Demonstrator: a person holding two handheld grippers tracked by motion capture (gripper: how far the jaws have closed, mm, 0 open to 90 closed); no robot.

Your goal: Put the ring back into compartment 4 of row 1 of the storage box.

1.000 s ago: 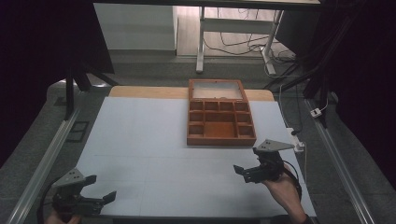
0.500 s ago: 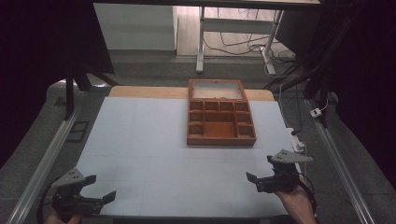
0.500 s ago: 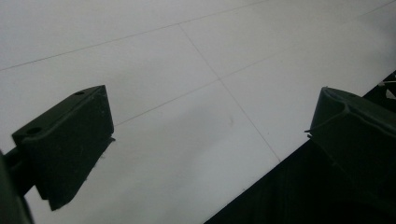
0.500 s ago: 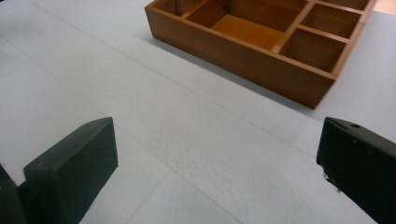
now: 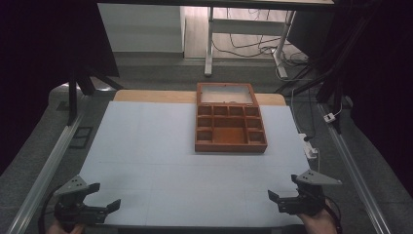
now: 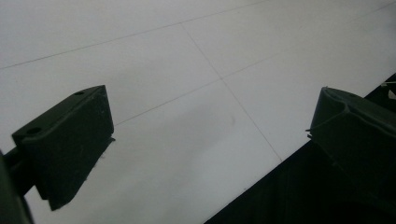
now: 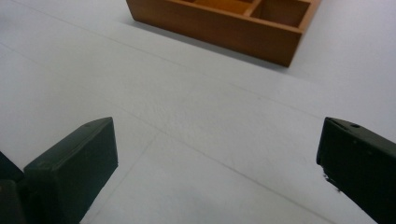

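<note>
A pale sheet (image 5: pixel 160 146) covers the bench (image 5: pixel 146 95), whose wooden edge shows at the far side. A white power strip (image 5: pixel 308 146) lies at its right edge. Cables (image 5: pixel 243 46) trail across the floor beyond.

Tray far, grippers near

The compartment tray (image 5: pixel 231 119) sits on the table (image 5: pixel 146 146) toward its far edge (right of centre); left gripper (image 5: pixel 103 199) and right gripper (image 5: pixel 275 200) flank the near corners.

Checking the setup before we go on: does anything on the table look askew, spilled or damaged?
Nothing stands out. The wooden compartment tray sits square on the white table cover, its compartments apparently empty, nothing spilled. The left gripper and right gripper are open and empty near the front edge.
</note>
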